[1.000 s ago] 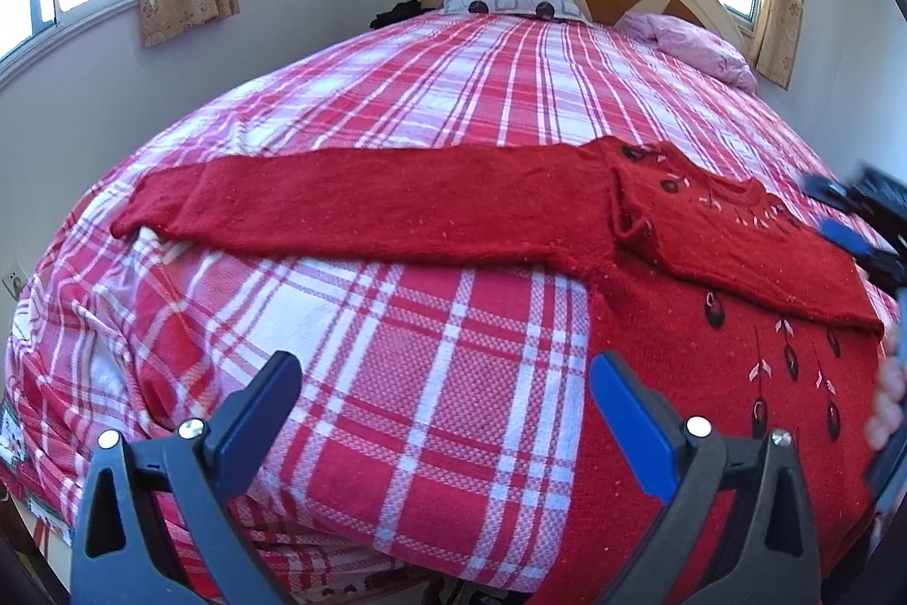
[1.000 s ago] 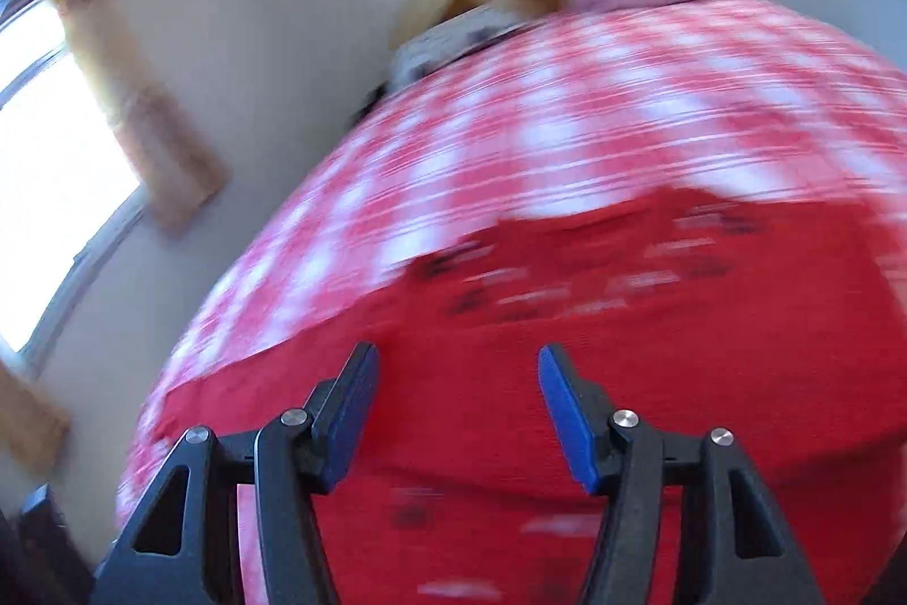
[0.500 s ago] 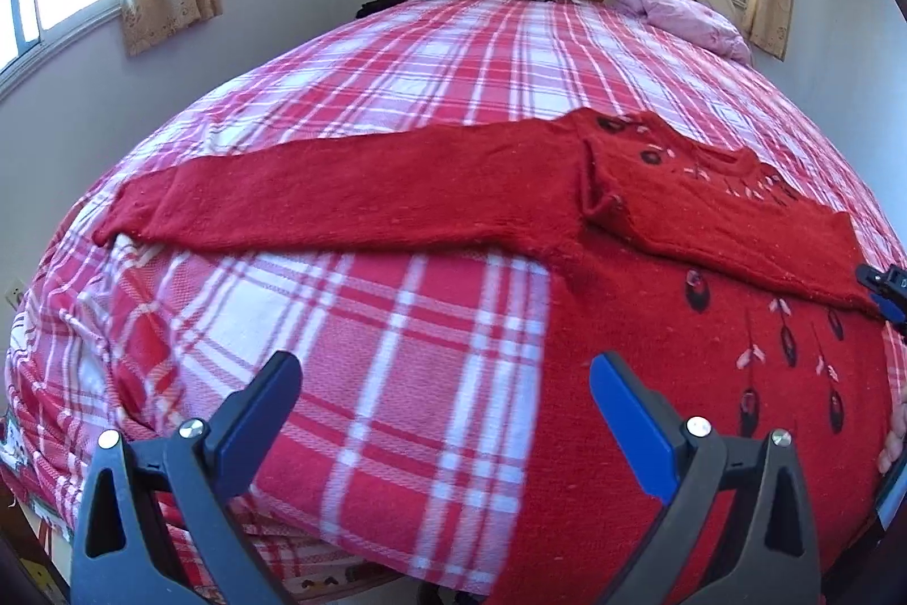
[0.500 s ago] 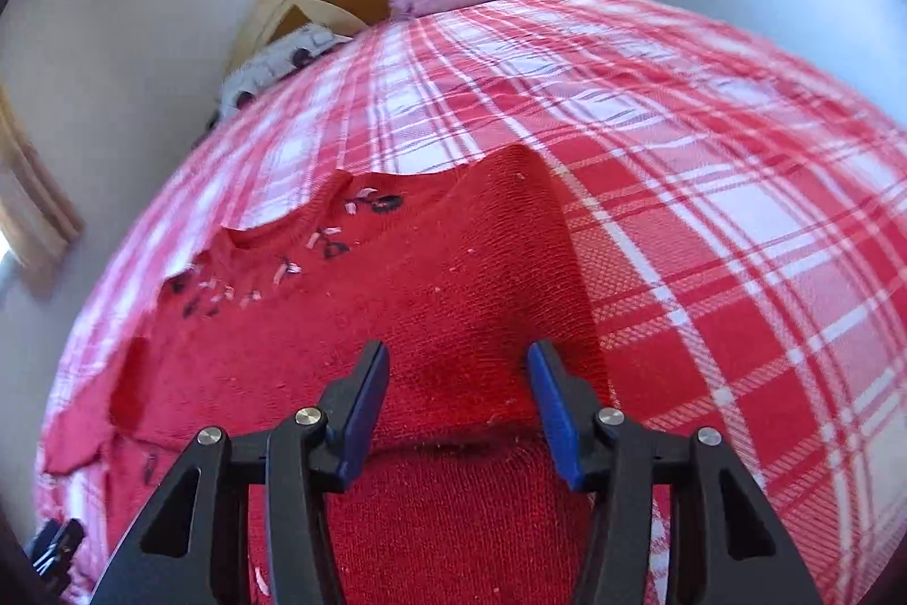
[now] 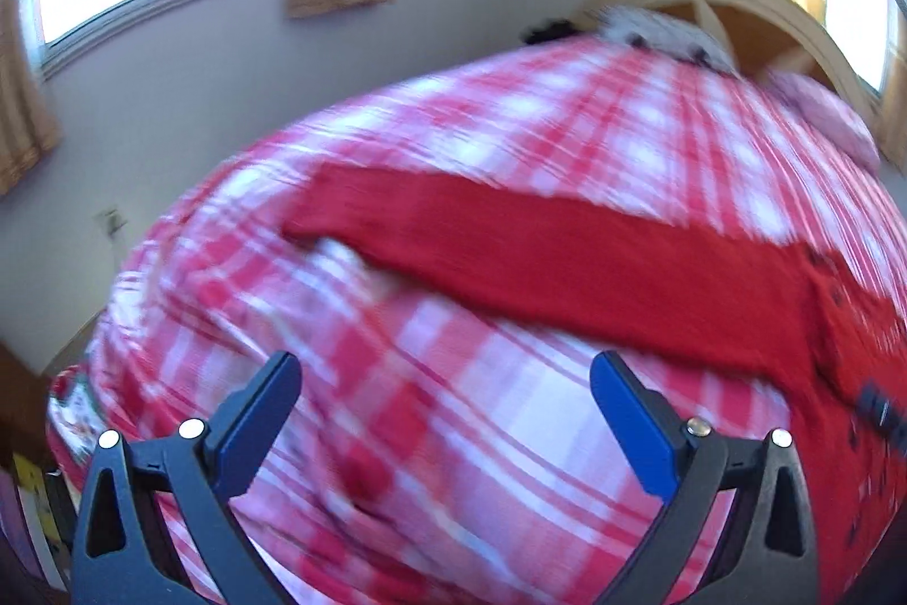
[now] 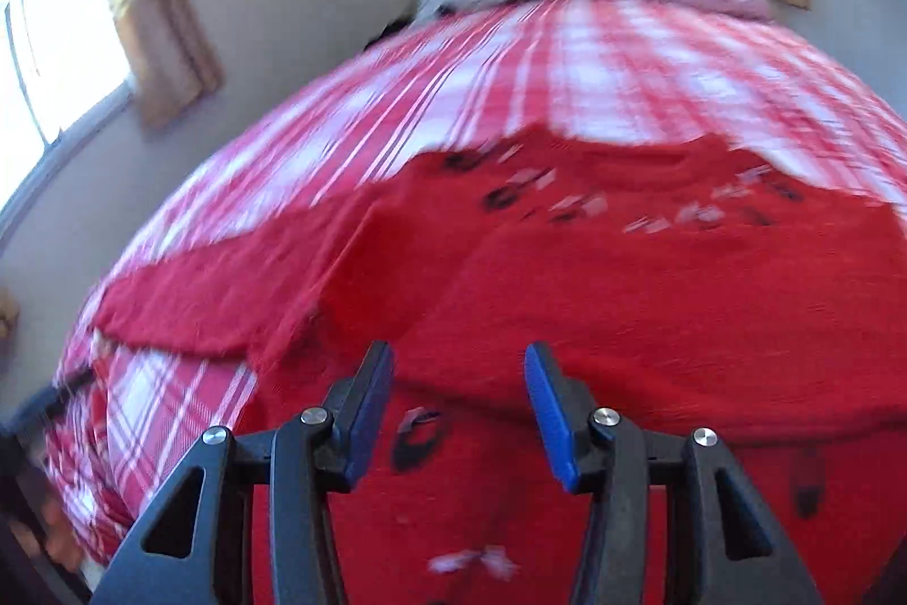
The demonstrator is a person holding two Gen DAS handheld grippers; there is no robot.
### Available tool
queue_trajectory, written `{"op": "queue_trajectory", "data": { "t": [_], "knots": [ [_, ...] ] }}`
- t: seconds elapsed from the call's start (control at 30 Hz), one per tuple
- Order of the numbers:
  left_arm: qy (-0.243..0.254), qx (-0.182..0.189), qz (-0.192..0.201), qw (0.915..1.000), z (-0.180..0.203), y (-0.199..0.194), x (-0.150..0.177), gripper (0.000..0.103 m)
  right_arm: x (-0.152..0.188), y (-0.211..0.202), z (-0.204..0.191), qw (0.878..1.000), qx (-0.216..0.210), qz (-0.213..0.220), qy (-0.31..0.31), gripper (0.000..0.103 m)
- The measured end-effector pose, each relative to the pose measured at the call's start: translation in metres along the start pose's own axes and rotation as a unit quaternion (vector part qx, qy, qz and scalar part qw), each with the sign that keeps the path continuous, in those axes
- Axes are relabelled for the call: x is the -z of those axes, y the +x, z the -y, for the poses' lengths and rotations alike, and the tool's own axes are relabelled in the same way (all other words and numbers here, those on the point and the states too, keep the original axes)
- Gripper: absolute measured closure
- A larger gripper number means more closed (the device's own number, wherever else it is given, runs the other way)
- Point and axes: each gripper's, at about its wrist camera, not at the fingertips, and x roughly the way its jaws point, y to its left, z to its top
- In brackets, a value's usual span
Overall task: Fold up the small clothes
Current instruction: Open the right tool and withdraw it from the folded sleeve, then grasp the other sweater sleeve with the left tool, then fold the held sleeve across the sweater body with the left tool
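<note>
Two claws hang above a red sweater (image 6: 652, 299) spread on the plaid bed (image 5: 453, 435). Left claw (image 5: 445, 381) stands wide apart over bare bedspread, the outstretched sleeve (image 5: 510, 253) beyond it. Right claw (image 6: 459, 372) is half apart, empty, over the sweater's body. Since a second ago, the left view has swung toward the sleeve's cuff, and the right claw's gap has narrowed.

- Your left gripper (image 5: 445, 398) hangs over the plaid bedspread (image 5: 453, 463), jaws wide apart with nothing between them.
- The red sweater (image 5: 595, 265) lies ahead, one sleeve (image 5: 453, 225) stretched out flat to the left.
- The picture is blurred throughout.
</note>
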Motion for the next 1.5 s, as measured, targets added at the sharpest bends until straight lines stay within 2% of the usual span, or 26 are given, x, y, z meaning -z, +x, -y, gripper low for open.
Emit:
{"op": "queue_trajectory", "data": {
  "t": [0.07,0.13,0.2,0.33,0.5,0.53,0.57,0.63,0.7,0.77,0.93,1.07,1.2,1.27,1.33,1.4,1.5],
  "knots": [
    [-0.036,-0.008,0.008,0.9993,-0.028,0.011,-0.016,0.002,0.007,0.006,-0.006,1.000,0.022,0.005,-0.017,0.053],
    [-0.072,-0.003,0.007,0.9974,-0.051,0.025,-0.031,0.014,0.011,0.006,-0.011,0.999,0.031,0.011,-0.032,0.051],
    [-0.110,0.011,-0.010,0.9938,-0.070,0.042,-0.043,0.027,0.012,0.007,-0.012,0.999,0.030,0.011,-0.037,0.049],
    [-0.180,0.041,-0.015,0.9827,-0.093,0.073,-0.059,0.032,0.016,0.006,-0.009,0.999,0.024,0.016,-0.035,0.048],
    [-0.188,0.067,-0.054,0.9784,-0.085,0.107,-0.067,0.032,0.015,0.007,-0.013,0.999,0.020,0.016,-0.038,0.044],
    [-0.199,0.076,-0.071,0.9745,-0.084,0.117,-0.066,0.033,0.015,0.007,-0.014,0.999,0.022,0.016,-0.040,0.044],
    [-0.208,0.081,-0.079,0.9715,-0.086,0.120,-0.064,0.038,0.015,0.007,-0.015,0.999,0.023,0.016,-0.042,0.043],
    [-0.215,0.085,-0.069,0.9704,-0.084,0.119,-0.064,0.048,0.015,0.007,-0.015,0.999,0.025,0.016,-0.044,0.043],
    [-0.218,0.093,-0.080,0.9682,-0.083,0.123,-0.062,0.074,0.015,0.007,-0.016,0.999,0.024,0.016,-0.043,0.043],
    [-0.215,0.080,-0.078,0.9701,-0.084,0.125,-0.061,0.091,0.015,0.007,-0.016,0.999,0.021,0.017,-0.039,0.043],
    [-0.220,0.085,-0.076,0.9688,-0.089,0.121,-0.063,0.094,0.016,0.005,-0.011,0.999,0.011,0.020,-0.030,0.043],
    [-0.184,0.061,-0.040,0.9802,-0.070,0.098,-0.076,0.095,0.016,0.004,-0.008,0.999,0.002,0.024,-0.021,0.043],
    [-0.100,0.057,0.033,0.9929,-0.019,0.048,-0.088,0.096,0.016,-0.003,0.002,0.999,-0.022,0.036,0.004,0.043],
    [-0.045,0.069,0.071,0.9941,0.016,0.019,-0.086,0.095,0.016,-0.011,0.012,0.997,-0.037,0.049,0.037,0.043],
    [0.010,0.100,0.106,0.9893,0.058,-0.012,-0.074,0.095,0.017,-0.021,0.027,0.995,-0.034,0.059,0.076,0.043],
    [0.053,0.134,0.124,0.9818,0.095,-0.032,-0.060,0.095,0.018,-0.029,0.038,0.993,-0.029,0.063,0.094,0.043],
    [0.111,0.183,0.127,0.9684,0.151,-0.053,-0.031,0.095,0.021,-0.043,0.058,0.990,-0.017,0.066,0.120,0.043]
  ]
}}
